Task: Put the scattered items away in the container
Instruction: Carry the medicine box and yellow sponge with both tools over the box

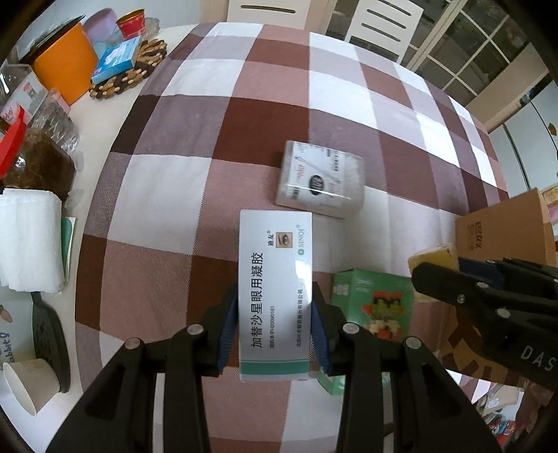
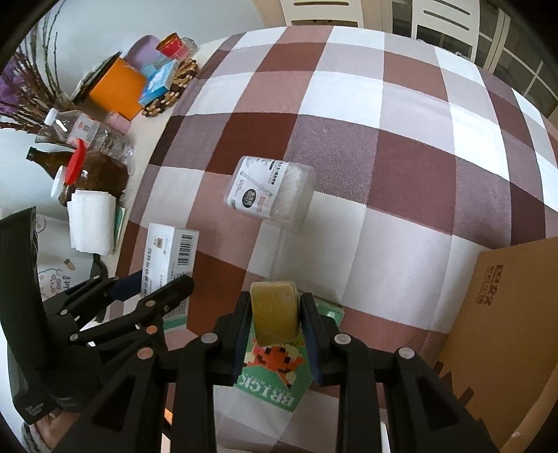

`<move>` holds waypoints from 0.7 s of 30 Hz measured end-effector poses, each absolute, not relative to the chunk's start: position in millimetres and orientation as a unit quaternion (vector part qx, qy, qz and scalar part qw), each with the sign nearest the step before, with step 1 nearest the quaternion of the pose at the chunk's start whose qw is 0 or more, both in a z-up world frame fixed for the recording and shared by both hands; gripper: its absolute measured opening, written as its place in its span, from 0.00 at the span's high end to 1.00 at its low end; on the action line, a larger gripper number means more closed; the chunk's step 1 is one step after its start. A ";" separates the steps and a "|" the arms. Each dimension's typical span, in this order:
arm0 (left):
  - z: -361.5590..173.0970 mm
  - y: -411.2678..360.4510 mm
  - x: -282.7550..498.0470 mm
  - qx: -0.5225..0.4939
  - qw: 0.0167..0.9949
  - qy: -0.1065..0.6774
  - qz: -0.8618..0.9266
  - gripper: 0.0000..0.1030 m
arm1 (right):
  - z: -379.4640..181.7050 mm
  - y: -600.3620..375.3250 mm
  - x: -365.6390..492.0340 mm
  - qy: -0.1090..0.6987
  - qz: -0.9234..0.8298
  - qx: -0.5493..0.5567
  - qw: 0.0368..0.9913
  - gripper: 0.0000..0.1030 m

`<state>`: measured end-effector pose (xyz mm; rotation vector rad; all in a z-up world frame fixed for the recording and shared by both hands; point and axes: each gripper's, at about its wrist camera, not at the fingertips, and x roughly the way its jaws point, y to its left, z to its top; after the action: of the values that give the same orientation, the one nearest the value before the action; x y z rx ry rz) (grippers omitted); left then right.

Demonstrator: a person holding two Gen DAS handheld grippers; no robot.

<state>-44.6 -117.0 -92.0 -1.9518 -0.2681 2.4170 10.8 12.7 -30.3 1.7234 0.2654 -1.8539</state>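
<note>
My left gripper is shut on a white medicine box with a teal stripe, held above the checked cloth; the same box shows at the left of the right wrist view. My right gripper is shut on a yellow soap-like block, also seen as the yellow block in the left wrist view. On the cloth lie a clear box of cotton swabs and a green toy-brick box under the grippers. A brown cardboard container stands at the right.
Along the left table edge stand an orange box, a blue packet on a woven mat, bottles, folded white tissue and a paper cup. White chairs stand beyond the far edge.
</note>
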 end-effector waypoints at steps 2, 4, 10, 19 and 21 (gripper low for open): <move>-84.9 -112.9 -39.8 -0.624 0.016 -0.082 0.777 0.63 | -26.1 14.9 14.3 0.099 -0.697 0.645 0.297 0.72; -78.6 -106.7 -36.6 -0.623 0.020 -0.080 0.778 0.63 | -21.7 17.5 17.7 0.099 -0.698 0.643 0.300 0.72; -58.6 -88.2 -31.2 -0.616 0.032 -0.071 0.784 0.63 | -4.9 30.1 22.7 0.095 -0.703 0.636 0.304 0.72; -18.5 -59.1 -27.7 -0.600 0.050 -0.053 0.797 0.63 | 28.8 56.9 27.3 0.086 -0.713 0.622 0.314 0.72; -12.2 -52.8 -27.1 -0.598 0.053 -0.049 0.799 0.63 | 35.8 64.4 27.8 0.083 -0.716 0.618 0.313 0.72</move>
<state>-27.1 -52.8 -12.2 -1.8169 -0.1479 2.4276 27.8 64.4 35.8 1.6301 0.2193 -1.8881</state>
